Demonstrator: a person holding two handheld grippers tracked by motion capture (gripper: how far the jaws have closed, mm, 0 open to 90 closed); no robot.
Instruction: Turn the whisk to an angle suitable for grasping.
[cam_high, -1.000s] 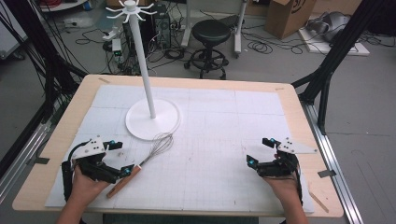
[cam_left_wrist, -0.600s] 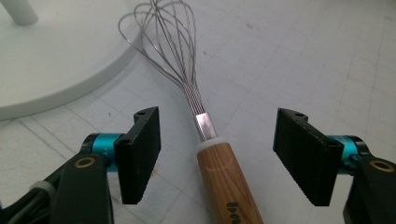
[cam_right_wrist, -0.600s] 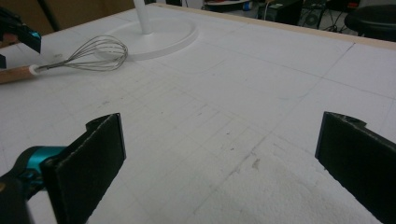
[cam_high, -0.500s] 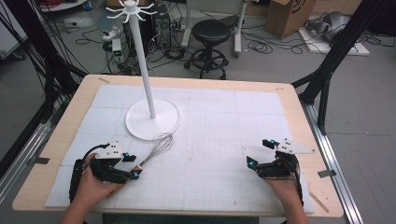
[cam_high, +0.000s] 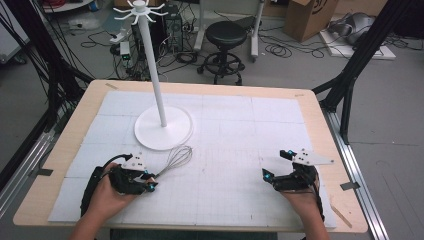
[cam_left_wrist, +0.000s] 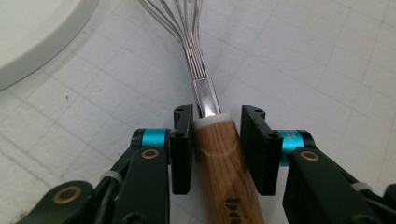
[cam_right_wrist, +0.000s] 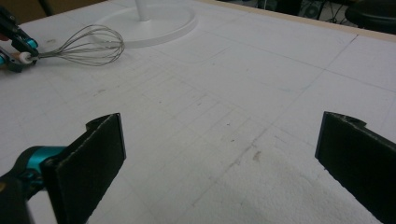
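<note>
1. Whisk (cam_high: 176, 159): steel wire head, steel ferrule, white collar, wooden handle. It lies flat on the white gridded mat (cam_high: 240, 125), near the front left of the table (cam_high: 70, 125). The wire head points toward the white stand (cam_high: 163, 127) and lies just beside the rim of its round base; whether wires and rim touch cannot be told.
2. Left gripper (cam_left_wrist: 215, 140): seen in its own view, the two black jaws sit on either side of the upper end of the wooden handle, just below the white collar. The jaws have just been closing, with the handle between them. The left pad is against the wood; the right pad is at the handle's side with hardly a sliver of gap. Read as pinching the handle. In the high view the person's left hand (cam_high: 107, 192) holds this gripper low over the mat, jaws aimed toward the stand.
3. Right gripper (cam_high: 274, 170): its jaws are spread wide, with bare mat between them. It rests near the front right of the table, well apart from the whisk, held in the person's right hand (cam_high: 305, 197).
4. Stand: round white base on the mat, thin white pole rising upright from it, a ring of short hooks at the top.
5. Table: pale wooden top, its middle covered by the mat.
</note>
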